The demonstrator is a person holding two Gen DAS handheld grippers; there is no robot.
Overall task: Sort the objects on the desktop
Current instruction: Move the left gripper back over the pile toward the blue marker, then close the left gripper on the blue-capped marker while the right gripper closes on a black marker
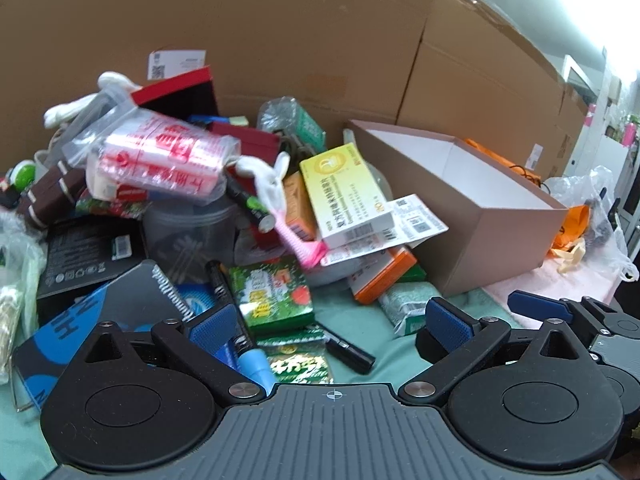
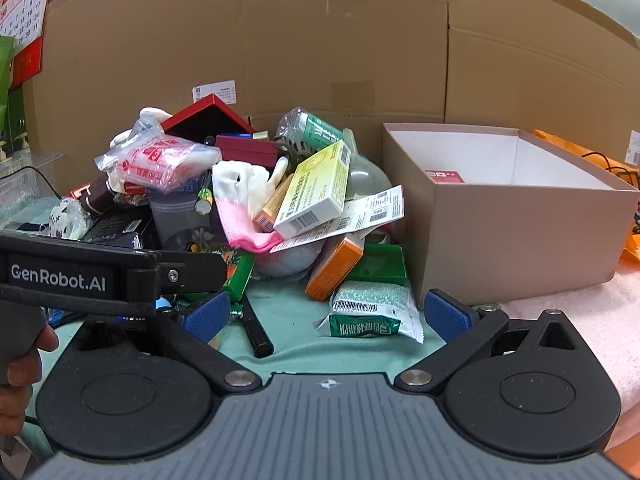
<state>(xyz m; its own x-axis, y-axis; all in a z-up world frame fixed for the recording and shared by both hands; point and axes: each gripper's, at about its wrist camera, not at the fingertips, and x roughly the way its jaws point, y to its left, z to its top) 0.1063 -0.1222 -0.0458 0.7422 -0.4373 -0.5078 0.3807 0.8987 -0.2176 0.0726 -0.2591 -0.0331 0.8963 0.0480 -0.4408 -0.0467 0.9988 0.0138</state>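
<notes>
Here, my right gripper and left gripper gape empty; the green-and-white foil sachet lies crosswise at lower centre, nearest the right one.

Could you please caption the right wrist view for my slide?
Open right gripper facing a clutter pile beside a brown box.

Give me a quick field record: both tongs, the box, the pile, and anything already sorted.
left tongs: open, empty, over the black marker
right tongs: open, empty, beside the green snack packet
brown box: open, right of the pile, one red-and-white item inside
pile top: yellow medicine box tilted on a pink-and-white sock
surface: teal cloth
</notes>
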